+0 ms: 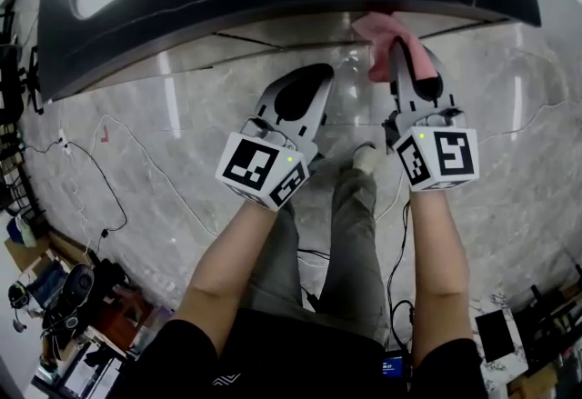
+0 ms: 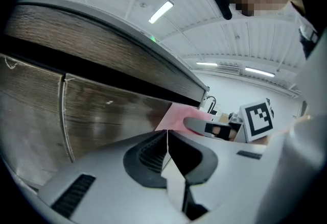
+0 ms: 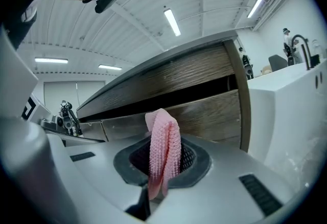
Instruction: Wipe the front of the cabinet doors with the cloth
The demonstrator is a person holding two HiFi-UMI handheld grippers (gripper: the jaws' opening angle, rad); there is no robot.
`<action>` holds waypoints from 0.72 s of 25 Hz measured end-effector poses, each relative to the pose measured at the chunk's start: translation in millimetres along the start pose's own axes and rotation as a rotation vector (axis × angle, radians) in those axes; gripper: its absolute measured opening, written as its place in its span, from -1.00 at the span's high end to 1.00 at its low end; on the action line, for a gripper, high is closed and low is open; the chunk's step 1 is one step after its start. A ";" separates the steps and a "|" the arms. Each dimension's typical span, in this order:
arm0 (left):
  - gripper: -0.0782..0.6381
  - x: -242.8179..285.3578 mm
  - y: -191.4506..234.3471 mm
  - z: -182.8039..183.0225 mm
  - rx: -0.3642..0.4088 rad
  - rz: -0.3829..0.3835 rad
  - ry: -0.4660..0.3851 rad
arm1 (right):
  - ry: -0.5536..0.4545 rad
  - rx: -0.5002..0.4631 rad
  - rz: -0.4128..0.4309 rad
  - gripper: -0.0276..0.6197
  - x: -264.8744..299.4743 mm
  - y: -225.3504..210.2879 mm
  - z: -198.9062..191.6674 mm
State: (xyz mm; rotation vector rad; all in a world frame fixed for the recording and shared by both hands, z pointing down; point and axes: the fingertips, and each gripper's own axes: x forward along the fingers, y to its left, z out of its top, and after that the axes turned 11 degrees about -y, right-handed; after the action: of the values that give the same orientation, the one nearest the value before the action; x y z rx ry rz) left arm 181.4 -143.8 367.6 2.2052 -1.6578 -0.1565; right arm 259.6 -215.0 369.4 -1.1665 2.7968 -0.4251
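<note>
Right claw (image 3: 164,164) pinching knitted pink cloth (image 3: 163,133), left claw (image 2: 167,141) pressed together, wood-grain cabinet doors (image 3: 209,110)

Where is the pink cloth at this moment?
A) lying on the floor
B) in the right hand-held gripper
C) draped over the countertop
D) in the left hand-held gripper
B: the right gripper view shows the pink cloth pinched between the jaws of the right hand-held gripper; the left hand-held gripper is shut on nothing.

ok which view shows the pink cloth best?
Right gripper view: the cloth sits close up, pinched in the right gripper, knit visible. Head view shows it small, near the cabinet. Left gripper view catches only a pink corner.
</note>
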 end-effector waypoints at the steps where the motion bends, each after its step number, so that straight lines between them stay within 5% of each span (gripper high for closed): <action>1: 0.74 4.2 -6.5 -2.0 0.002 -0.008 0.001 | -0.003 0.002 -0.010 0.78 -3.9 -7.6 1.9; 18: 0.74 39.7 -59.3 -25.4 -0.016 -0.034 0.013 | -0.002 0.014 -0.125 0.78 -48.8 -86.4 13.1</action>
State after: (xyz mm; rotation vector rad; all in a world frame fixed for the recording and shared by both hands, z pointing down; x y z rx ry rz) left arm 254.6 -161.5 375.1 2.2188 -1.6069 -0.1635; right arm 355.6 -241.4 379.9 -1.3422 2.7246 -0.4515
